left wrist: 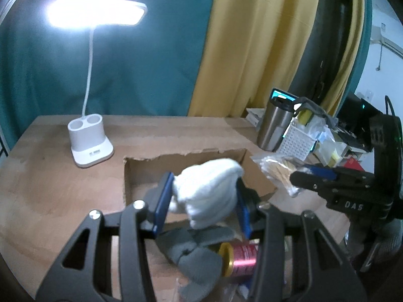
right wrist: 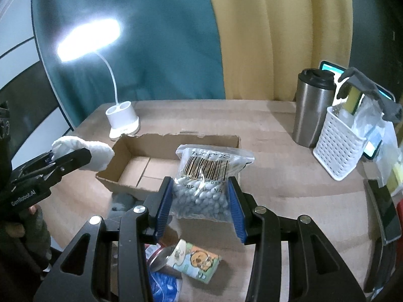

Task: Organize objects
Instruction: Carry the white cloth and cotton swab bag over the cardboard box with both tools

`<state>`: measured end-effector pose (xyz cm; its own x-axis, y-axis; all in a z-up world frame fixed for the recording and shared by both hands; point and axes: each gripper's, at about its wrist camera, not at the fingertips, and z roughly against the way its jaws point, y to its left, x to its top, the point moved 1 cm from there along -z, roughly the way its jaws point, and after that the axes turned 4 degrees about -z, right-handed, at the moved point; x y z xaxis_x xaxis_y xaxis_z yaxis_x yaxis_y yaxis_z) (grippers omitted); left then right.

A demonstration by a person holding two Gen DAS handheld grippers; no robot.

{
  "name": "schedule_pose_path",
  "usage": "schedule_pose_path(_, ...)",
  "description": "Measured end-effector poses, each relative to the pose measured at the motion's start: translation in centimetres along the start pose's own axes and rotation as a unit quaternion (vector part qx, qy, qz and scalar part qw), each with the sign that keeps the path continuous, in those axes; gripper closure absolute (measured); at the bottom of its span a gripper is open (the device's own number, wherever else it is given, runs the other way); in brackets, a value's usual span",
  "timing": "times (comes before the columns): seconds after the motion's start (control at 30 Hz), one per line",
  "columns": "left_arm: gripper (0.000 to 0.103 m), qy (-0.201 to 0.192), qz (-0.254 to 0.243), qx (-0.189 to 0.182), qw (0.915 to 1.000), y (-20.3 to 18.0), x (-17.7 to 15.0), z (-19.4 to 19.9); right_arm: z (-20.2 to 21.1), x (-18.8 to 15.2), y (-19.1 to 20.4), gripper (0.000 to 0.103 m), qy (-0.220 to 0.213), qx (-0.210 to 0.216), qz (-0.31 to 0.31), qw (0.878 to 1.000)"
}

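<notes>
Left gripper point(left wrist: 201, 201) is clamped on the white sock point(left wrist: 209, 188), right gripper point(right wrist: 201, 201) squeezing the cotton-swab bag point(right wrist: 206, 183), both near the cardboard box point(right wrist: 131, 173). At twelve o'clock: risk is collision, or the slick bag slipping out.

White sock point(left wrist: 209, 188); grey sock point(left wrist: 194, 251); brown cardboard box point(right wrist: 131, 151); clear bag point(right wrist: 206, 183) with black barcode; silver tumbler point(right wrist: 312, 110); white perforated basket point(right wrist: 337, 148); white lamp point(right wrist: 123, 120); pink can point(left wrist: 241, 256).
</notes>
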<state>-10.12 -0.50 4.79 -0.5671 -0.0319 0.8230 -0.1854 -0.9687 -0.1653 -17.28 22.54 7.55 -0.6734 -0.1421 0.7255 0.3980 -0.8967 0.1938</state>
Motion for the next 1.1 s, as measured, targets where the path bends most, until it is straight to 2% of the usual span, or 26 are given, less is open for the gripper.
schedule_pose_path(0.6, 0.056, 0.018, 0.001, -0.010, 0.9998, -0.1, 1.8, -5.4, -4.3, 2.4, -0.8, 0.058, 0.013, 0.025, 0.001, 1.000)
schedule_pose_path(1.1, 0.056, 0.052, 0.022, -0.012, 0.9983, 0.7, 1.1, -10.7, -8.5, 3.0, -1.4, 0.058, 0.044, 0.041, -0.001, 0.998)
